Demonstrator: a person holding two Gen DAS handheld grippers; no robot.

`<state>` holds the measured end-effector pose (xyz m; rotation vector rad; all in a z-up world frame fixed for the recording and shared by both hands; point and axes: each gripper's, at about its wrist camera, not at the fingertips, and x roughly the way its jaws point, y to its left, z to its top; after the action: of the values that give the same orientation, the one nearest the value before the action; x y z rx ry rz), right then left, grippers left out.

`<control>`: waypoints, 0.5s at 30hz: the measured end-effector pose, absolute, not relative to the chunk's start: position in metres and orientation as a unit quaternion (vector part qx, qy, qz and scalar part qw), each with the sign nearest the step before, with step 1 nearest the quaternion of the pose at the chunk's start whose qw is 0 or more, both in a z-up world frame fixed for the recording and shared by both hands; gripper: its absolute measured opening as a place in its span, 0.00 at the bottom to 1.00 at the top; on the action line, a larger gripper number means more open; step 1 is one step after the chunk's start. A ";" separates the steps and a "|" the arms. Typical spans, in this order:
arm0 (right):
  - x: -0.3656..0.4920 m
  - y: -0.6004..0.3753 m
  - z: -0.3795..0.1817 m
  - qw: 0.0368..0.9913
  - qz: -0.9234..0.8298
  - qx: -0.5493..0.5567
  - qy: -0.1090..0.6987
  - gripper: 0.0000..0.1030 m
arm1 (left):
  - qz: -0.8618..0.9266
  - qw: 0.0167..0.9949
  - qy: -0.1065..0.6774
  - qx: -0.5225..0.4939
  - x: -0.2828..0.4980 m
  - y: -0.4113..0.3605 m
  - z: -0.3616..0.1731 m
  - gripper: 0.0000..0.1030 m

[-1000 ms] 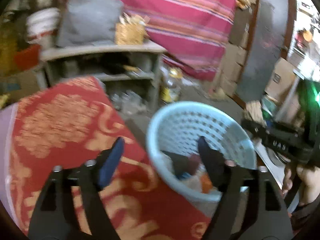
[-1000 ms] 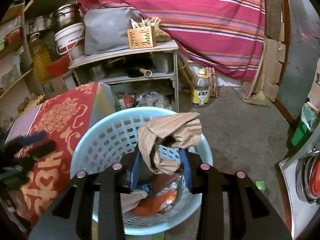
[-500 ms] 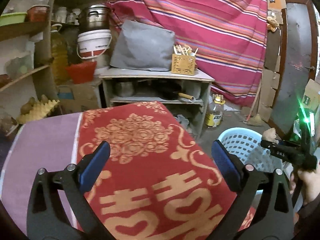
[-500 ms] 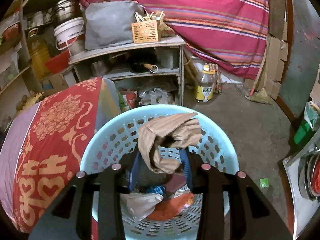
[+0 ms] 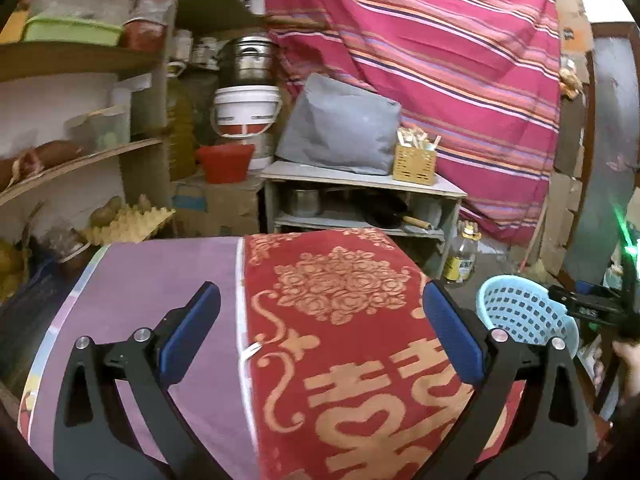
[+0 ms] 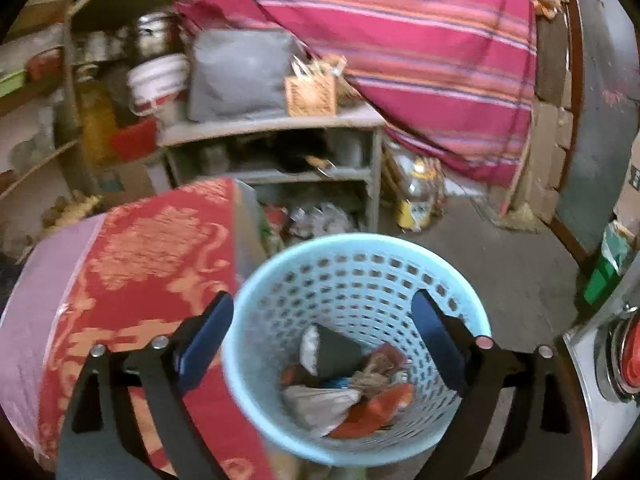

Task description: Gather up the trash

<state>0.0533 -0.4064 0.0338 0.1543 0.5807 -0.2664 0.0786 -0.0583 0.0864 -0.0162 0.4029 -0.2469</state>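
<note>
A light blue perforated basket (image 6: 360, 276) stands on the floor beside the table. It holds a crumpled brown paper (image 6: 374, 372), a red wrapper (image 6: 376, 408) and a pale bag (image 6: 316, 400). My right gripper (image 6: 322, 340) hangs over the basket; its jaws are opening and nothing is between the pads. My left gripper (image 5: 320, 336) is open wide and empty above the red and purple tablecloth (image 5: 340, 288). From the left wrist view the basket (image 5: 520, 312) sits at the right, with the right gripper (image 5: 592, 308) and a hand (image 5: 628, 356) beside it.
A small white bit (image 5: 250, 350) lies on the cloth seam. Behind the table stands a grey shelf unit (image 5: 360, 184) with a grey cushion (image 5: 340, 132) and a wooden holder (image 5: 414, 164). An oil bottle (image 6: 416, 204) stands on the floor. A metal appliance (image 6: 608, 380) is at the right.
The right gripper opened and the brown paper it held dropped into the basket. The left gripper swung left from the basket to over the tablecloth and opened wider.
</note>
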 end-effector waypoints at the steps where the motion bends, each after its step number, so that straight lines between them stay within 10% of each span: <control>1: 0.047 -0.395 0.037 0.950 -0.124 0.073 0.279 0.89 | -0.117 0.972 0.201 -0.013 0.075 -0.051 0.085 0.95; 15: -0.016 -0.273 0.048 0.977 -0.036 0.011 0.208 0.95 | -0.051 0.978 0.201 -0.002 0.024 -0.006 0.059 0.95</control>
<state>-0.0160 -0.2725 0.0481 0.0227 0.4197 -0.0734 0.0235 -0.0061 0.0586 -0.0049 0.4057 -0.1029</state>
